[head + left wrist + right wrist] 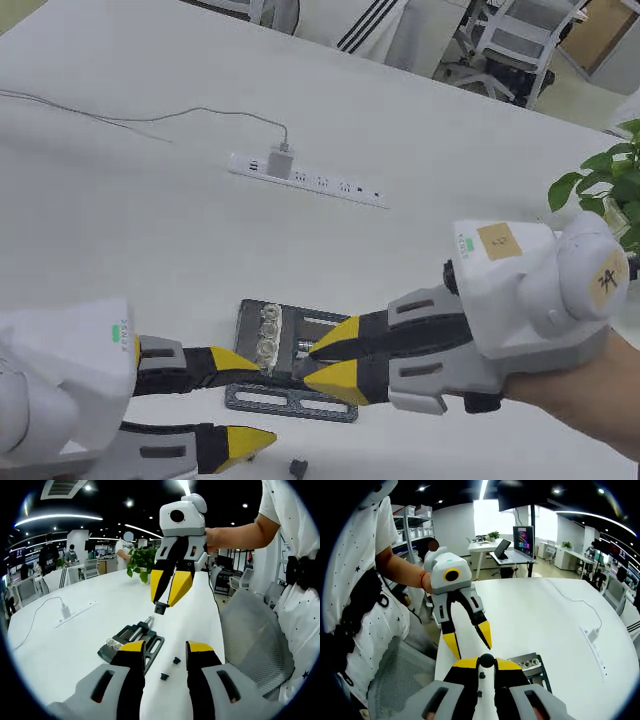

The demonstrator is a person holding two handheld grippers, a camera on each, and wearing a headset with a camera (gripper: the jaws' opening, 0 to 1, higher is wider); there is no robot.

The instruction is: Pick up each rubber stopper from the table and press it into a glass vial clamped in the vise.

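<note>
Notably, the right gripper [322, 365] was almost closed, pinching a dark rubber stopper [160, 609] at its tips. It was raised above the vise [290, 352], clear of it. The left gripper [255, 400] stood wide open and empty, low beside the vise. Glass vials [268, 335] sat in a row in the vise. Two loose stoppers [176, 659] lay on the white table [120, 220] nearby. A power strip [308, 180] lay farther off, with a plant [610, 180] at the table's edge and an open office beyond.

Yellow tips mark left gripper [262, 400], right gripper [310, 364] (shirt [350, 555] star-speckled).
</note>
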